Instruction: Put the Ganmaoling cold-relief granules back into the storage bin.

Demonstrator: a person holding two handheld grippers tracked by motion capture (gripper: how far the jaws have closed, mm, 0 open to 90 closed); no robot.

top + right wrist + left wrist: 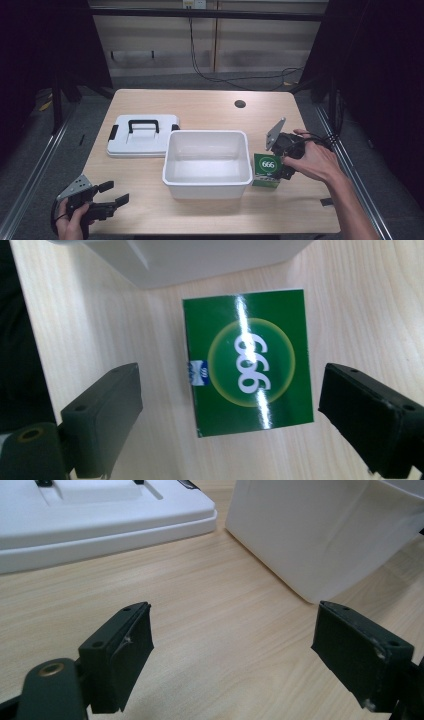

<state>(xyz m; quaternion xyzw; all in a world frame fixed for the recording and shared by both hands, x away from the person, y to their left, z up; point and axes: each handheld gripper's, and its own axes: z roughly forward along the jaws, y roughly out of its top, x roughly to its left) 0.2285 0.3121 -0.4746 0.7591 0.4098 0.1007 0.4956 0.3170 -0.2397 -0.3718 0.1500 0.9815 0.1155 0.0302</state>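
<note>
Jaws of our right gripper (227, 415) stand wide apart, one on each side of the green box (248, 367), with bare wood showing between each jaw and the box's edges. Nothing is clamped yet. We judge this spacing to be deliberate: it lets the jaws straddle the box squarely before closing on its two opposite sides.

In the high view our right gripper (281, 162) sits low at the right of the worktop (210, 107), with the hand (312, 160) wrapped over it and the green box (265, 170) just under its nose. The box stands just beside the right wall of the white tub (206, 162), close enough that a short lift and a move left would carry it over the rim. The tub is open and looks empty, so we take it as the likely place for the box.

Our left gripper (235, 645) also has its jaws spread, holding nothing, over bare wood at the near left corner. It idles there (107, 197), well apart from the box, out of the working hand's way.

Farther left and beyond, the white lid (142, 136) with its black handle lies flat on the worktop beside the tub, leaving the opening free.
</note>
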